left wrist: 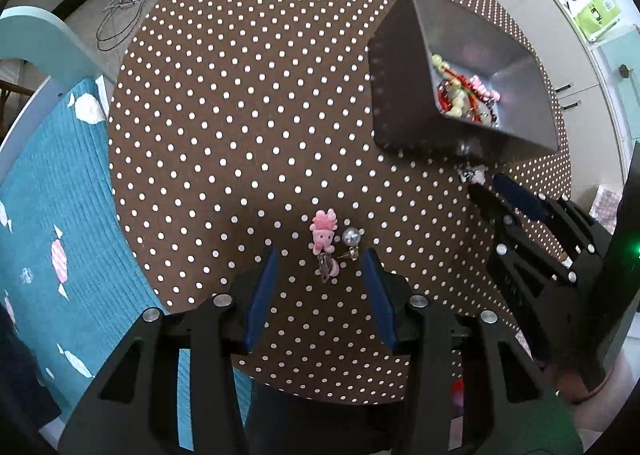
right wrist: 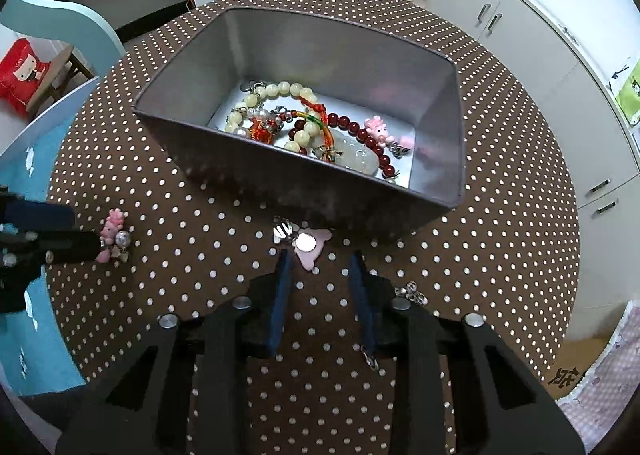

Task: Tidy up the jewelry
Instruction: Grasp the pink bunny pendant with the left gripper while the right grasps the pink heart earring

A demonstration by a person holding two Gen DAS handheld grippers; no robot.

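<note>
Both tools stood spread: the left tool [left wrist: 323, 269] framed a pink charm [left wrist: 323, 235], the right tool [right wrist: 320, 259] faced a pink pendant [right wrist: 310, 245] near the tin [right wrist: 304, 179].

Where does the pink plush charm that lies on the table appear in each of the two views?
Left wrist view: pink plush charm low centre, just ahead of the open left tool.
Right wrist view: pink plush charm at far left, beside the left tool.
Shared landmark: the metal tin.
</note>
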